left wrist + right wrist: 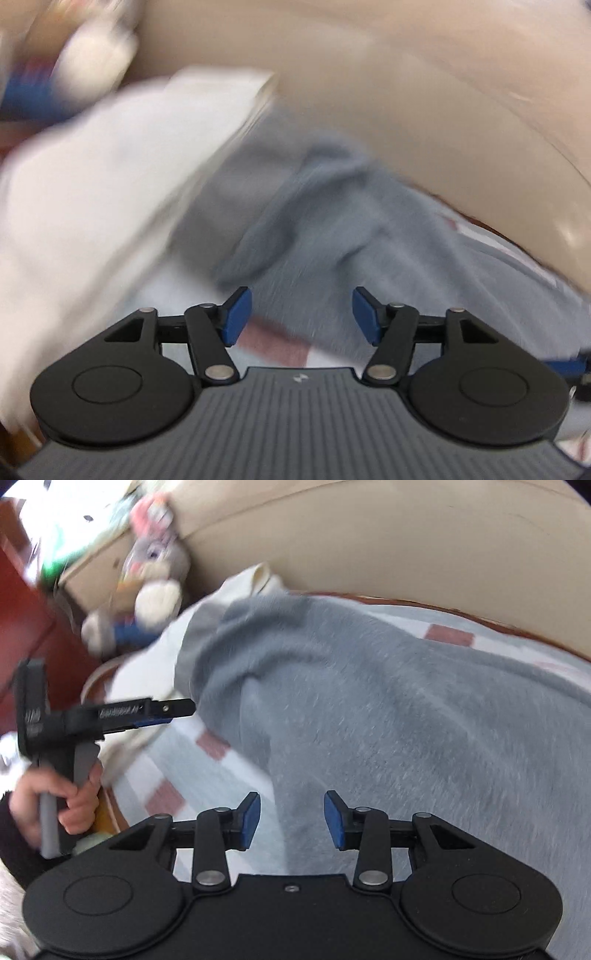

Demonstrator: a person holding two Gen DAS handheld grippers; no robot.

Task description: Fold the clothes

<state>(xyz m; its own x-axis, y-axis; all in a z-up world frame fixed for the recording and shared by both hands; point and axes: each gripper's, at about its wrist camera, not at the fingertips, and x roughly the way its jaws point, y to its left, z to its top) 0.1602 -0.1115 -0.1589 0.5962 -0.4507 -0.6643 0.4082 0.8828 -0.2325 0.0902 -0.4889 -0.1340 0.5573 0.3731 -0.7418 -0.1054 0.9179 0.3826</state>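
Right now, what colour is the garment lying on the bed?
Grey, a soft fuzzy fabric; the garment shows best in the right wrist view.

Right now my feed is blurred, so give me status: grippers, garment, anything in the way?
Left gripper open, empty. Right gripper open, over grey garment, not gripping. White cloth lies against it. Plush toy beyond, clear.

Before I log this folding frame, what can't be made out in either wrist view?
- Grey garment: its type and full outline; the right wrist view's right edge and the right gripper body cut it off.
- White cloth: what it is; motion blur in the left wrist view.
- Plush toy: details smeared by blur, right wrist view.
- Left gripper: seen side-on in the right wrist view, so its opening is unreadable there.
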